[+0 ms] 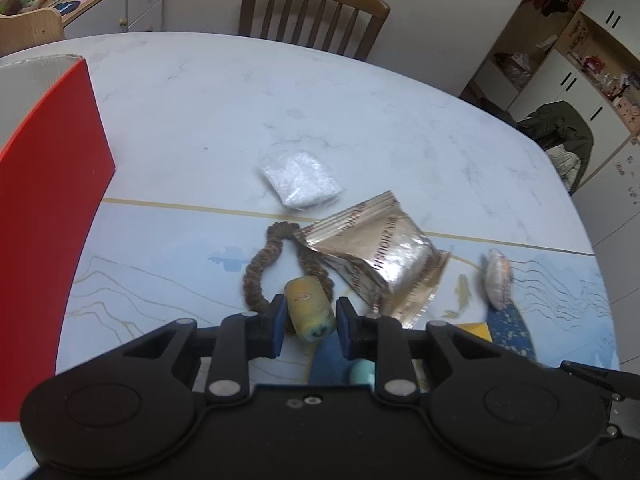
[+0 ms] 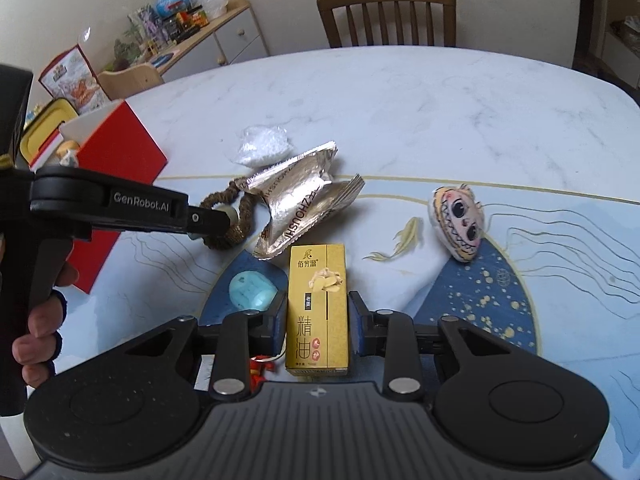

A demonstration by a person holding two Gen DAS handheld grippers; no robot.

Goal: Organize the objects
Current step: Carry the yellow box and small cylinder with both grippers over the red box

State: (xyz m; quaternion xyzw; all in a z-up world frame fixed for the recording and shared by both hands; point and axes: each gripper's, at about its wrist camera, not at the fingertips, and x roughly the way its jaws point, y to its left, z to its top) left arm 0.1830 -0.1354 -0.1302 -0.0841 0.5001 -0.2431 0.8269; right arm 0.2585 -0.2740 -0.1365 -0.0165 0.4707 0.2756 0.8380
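Note:
My left gripper point(image 1: 311, 320) is shut on a small yellow cylinder toy point(image 1: 309, 306) with a bluish end, which lies across a brown braided ring point(image 1: 256, 276) on the table. In the right wrist view the left gripper point(image 2: 218, 220) reaches in from the left over that ring point(image 2: 224, 216), with a hand point(image 2: 40, 320) on its handle. My right gripper point(image 2: 317, 320) is shut on a gold box point(image 2: 318, 304) with printed characters, its blue pads point(image 2: 280, 328) pressed on both long sides.
A crumpled gold foil packet point(image 1: 380, 256) point(image 2: 304, 204), a white crystal bag point(image 1: 300, 180), a plush face charm point(image 2: 456, 224) and a turquoise lump point(image 2: 250, 284) lie nearby. An open red box point(image 1: 52, 220) point(image 2: 120, 160) stands left. A wooden chair point(image 2: 386, 16) sits behind the table.

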